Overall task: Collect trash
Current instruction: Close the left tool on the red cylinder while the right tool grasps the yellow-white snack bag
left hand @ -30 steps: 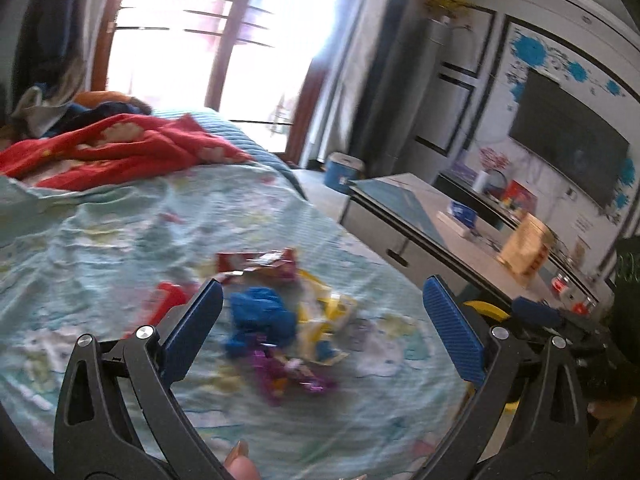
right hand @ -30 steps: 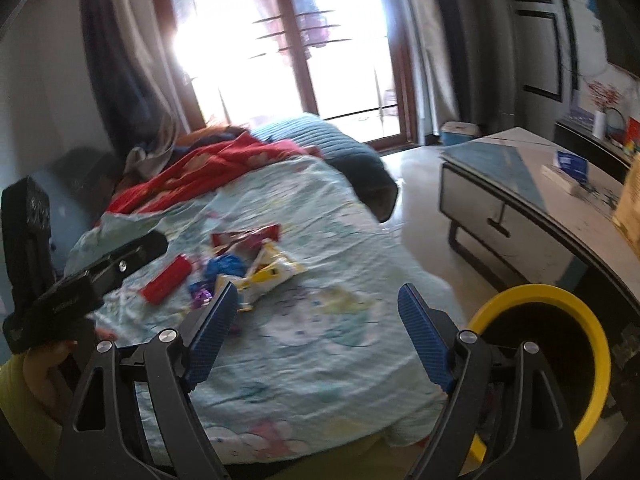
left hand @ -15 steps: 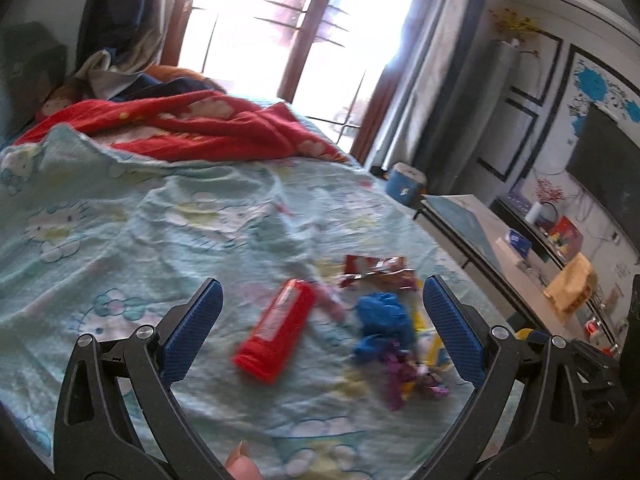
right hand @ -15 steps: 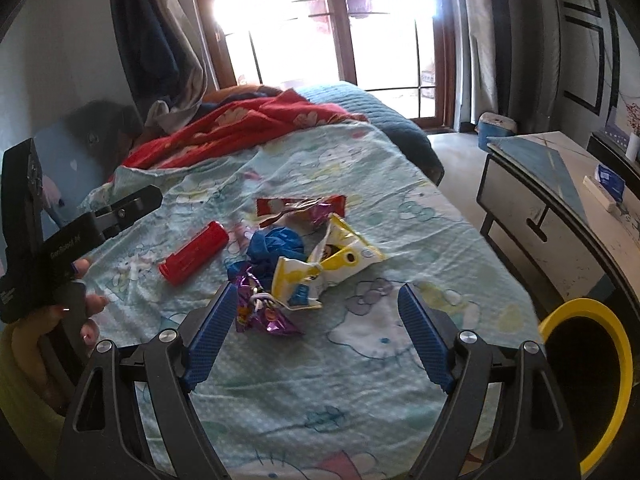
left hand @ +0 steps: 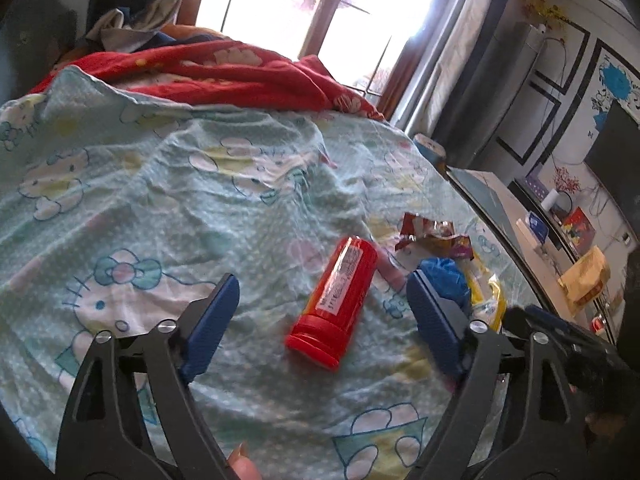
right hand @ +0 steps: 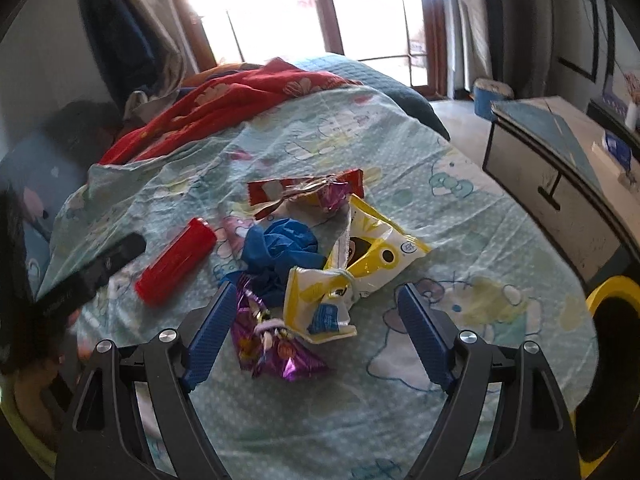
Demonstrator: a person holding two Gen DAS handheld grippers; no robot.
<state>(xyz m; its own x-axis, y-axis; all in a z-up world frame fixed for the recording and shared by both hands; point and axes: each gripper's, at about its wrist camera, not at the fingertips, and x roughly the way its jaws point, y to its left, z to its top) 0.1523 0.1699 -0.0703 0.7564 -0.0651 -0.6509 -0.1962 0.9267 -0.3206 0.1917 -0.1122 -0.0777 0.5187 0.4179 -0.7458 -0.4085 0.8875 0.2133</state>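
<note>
Though blurred, white label on red tube (left hand: 339, 303)

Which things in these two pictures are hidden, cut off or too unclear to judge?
- Yellow bin: right wrist view, cut by the frame edge; contents too dark.
- Red tube: left wrist view, label print too blurred to read.
- Blue crumpled item: right wrist view, lower part hidden under the yellow wrapper.
- Purple wrapper: its left edge hidden behind the right gripper finger.

Home bedroom: bed (left hand: 160, 208), television (left hand: 616, 148).
</note>
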